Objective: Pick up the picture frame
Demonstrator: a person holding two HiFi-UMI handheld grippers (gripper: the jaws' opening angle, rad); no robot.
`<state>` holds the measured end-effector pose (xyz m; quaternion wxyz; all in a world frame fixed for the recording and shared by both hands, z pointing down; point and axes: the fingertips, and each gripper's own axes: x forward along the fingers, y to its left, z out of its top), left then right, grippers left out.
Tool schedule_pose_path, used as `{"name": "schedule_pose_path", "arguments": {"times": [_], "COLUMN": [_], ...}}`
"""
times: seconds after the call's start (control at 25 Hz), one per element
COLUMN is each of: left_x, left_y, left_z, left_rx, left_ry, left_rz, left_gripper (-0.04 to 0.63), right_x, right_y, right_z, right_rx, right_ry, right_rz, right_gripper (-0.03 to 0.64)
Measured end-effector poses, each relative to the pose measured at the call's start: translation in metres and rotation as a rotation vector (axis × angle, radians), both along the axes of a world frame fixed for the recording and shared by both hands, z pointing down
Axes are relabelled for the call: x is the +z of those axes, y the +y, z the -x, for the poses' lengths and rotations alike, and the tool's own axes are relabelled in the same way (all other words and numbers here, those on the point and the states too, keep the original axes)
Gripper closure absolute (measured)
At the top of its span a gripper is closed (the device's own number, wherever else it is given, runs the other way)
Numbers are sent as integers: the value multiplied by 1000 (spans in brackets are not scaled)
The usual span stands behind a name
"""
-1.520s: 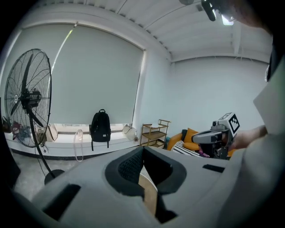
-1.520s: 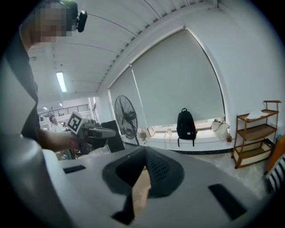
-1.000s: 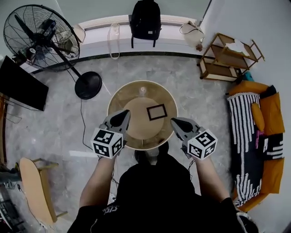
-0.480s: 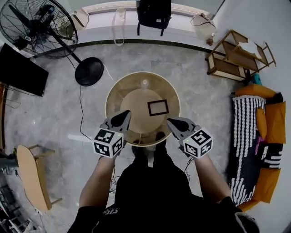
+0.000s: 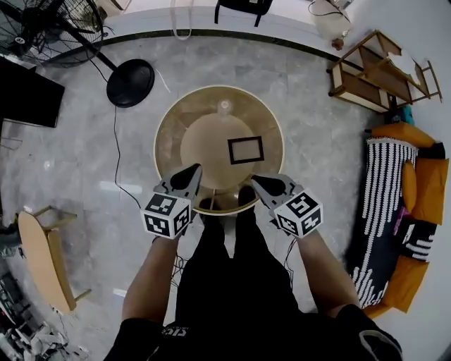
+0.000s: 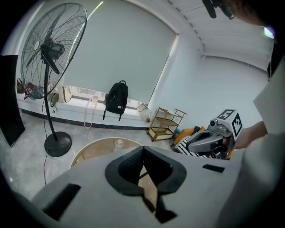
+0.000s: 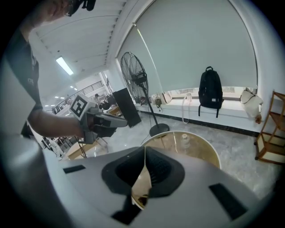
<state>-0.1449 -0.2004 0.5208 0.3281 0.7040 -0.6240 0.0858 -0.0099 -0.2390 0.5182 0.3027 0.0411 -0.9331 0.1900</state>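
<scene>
My left fingers (image 6: 143, 149) are pressed together, pad against pad, and nothing is between them. My right fingers (image 7: 145, 149) also meet at the tips with nothing between them, and they are only starting to open. Neither pair touches anything.

In the head view my left gripper (image 5: 192, 170) and my right gripper (image 5: 256, 180) hang side by side over the near edge of the round bench (image 5: 201, 144), each one pointing forward and downward. The picture frame (image 5: 245, 150) lies flat on the bench, a little right of its middle. It is beyond my right fingers and apart from them, and farther from my left ones. A small clear thing (image 5: 224, 106) stands near the far side of the bench.

Compared with one second ago, the bench takes more place in the head view and sits higher in it. The standing fan (image 5: 49, 28) and the black backpack (image 5: 243, 5) have slid toward the upper border, so that only a part of each is seen. Both my grippers have come down closer to the bench edge. The picture frame keeps the same place on the bench, and my fingers have not reached it.
</scene>
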Motion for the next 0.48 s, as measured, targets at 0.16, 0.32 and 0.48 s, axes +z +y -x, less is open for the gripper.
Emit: {"name": "schedule_pose_path", "arguments": {"times": [0.16, 0.32, 0.48], "left_x": [40, 100, 143], "left_y": [-6, -9, -10], "left_z": [-2, -6, -16], "left_rx": [0, -3, 0], "left_ry": [34, 68, 105], "left_rz": [26, 71, 104], "left_gripper": [586, 586, 586], "right_x": [45, 97, 135], "right_y": [3, 10, 9], "right_z": [6, 13, 15], "right_rx": [13, 29, 22], "right_ry": [32, 64, 105], "right_rz": [83, 148, 168], "right_gripper": [604, 606, 605]}}
